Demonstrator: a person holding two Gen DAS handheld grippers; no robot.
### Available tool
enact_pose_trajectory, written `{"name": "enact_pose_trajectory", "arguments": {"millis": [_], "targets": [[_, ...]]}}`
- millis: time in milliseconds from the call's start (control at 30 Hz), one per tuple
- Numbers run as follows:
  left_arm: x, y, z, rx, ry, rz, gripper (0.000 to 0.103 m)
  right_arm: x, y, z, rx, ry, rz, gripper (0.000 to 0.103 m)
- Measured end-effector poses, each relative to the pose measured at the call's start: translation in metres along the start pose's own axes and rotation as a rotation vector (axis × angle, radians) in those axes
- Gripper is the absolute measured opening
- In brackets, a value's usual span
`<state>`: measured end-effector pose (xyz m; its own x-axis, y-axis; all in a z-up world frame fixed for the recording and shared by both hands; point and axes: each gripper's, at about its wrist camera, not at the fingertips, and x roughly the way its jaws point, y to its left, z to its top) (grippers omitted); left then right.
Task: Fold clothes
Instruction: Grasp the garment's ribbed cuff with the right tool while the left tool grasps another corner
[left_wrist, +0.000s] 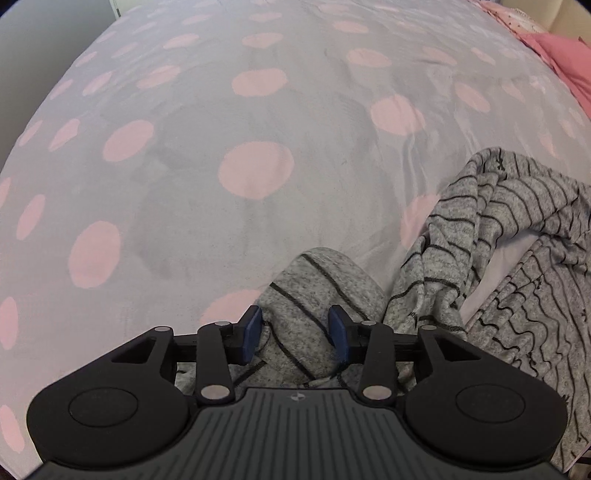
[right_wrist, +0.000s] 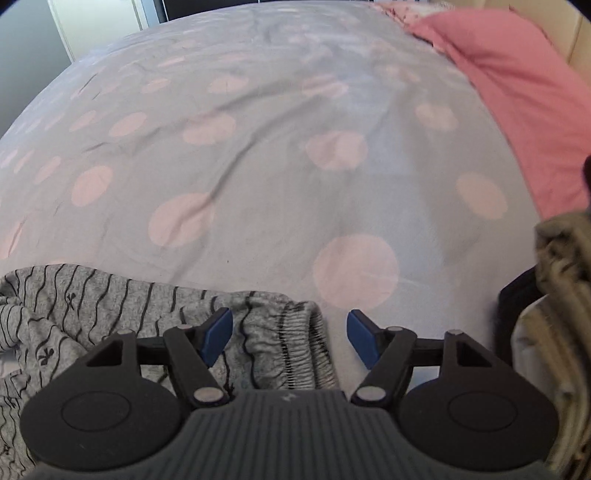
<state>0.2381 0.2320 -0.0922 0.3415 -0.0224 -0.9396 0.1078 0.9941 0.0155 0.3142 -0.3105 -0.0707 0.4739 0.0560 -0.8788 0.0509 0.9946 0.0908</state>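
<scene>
Bed (right_wrist: 258, 177) with a spotted cover serves as the folding surface; the grey striped garment (left_wrist: 517, 240) lies crumpled at its near edge. Left gripper (left_wrist: 295, 332) fingers open astride a cuff-like end, right gripper (right_wrist: 290, 338) open wide over the ribbed hem, neither pinching, likely set for corner grabs.

The right gripper (right_wrist: 290, 338) hangs with jaws apart over the grey striped garment's (right_wrist: 110, 306) elastic hem.

Bed cover (left_wrist: 192, 221): pale grey, pink dots, lightly creased. Lying directly on it: crumpled grey striped garment (left_wrist: 517, 236) at near edge; pink bedding (right_wrist: 517, 96) along far right side; olive-and-cream fabric pile (right_wrist: 561, 295) at right, blurred.
</scene>
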Motion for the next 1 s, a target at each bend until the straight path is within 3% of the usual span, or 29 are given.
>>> {"name": "enact_pose_trajectory", "arguments": {"millis": [67,133,200,300,367,600,667,767,867,1000], "targets": [[0.002,-0.002,0.0,-0.004,0.007,-0.005,0.025,0.009,-0.002,-0.004,0.02,0.03,0.027,0.061],[0.0,-0.004,0.0,-0.006,0.007,0.002,0.017,0.012,0.003,-0.007,-0.022,0.046,0.011,0.033],[-0.006,-0.007,0.001,-0.011,-0.002,0.029,0.012,0.009,0.008,-0.008,-0.058,0.049,0.01,0.027],[-0.022,-0.008,0.004,-0.051,-0.062,0.088,0.01,-0.006,0.012,-0.005,-0.056,0.008,-0.003,0.025],[-0.04,-0.001,0.008,-0.109,-0.148,0.118,0.009,-0.019,0.013,0.0,-0.05,-0.05,-0.017,0.025],[-0.118,0.059,0.011,-0.429,-0.491,0.27,0.009,-0.069,-0.013,0.018,0.094,-0.274,-0.112,0.024],[-0.128,0.075,0.008,-0.506,-0.545,0.318,0.008,-0.076,-0.022,0.019,0.143,-0.322,-0.161,0.024],[-0.12,0.088,0.008,-0.545,-0.546,0.36,0.008,-0.083,-0.036,0.019,0.213,-0.37,-0.242,0.024],[-0.101,0.093,0.01,-0.526,-0.499,0.391,0.008,-0.077,-0.048,0.019,0.259,-0.364,-0.25,0.024],[-0.066,0.098,0.011,-0.535,-0.305,0.372,0.008,-0.06,-0.051,0.02,0.256,-0.3,-0.248,0.025]]}}
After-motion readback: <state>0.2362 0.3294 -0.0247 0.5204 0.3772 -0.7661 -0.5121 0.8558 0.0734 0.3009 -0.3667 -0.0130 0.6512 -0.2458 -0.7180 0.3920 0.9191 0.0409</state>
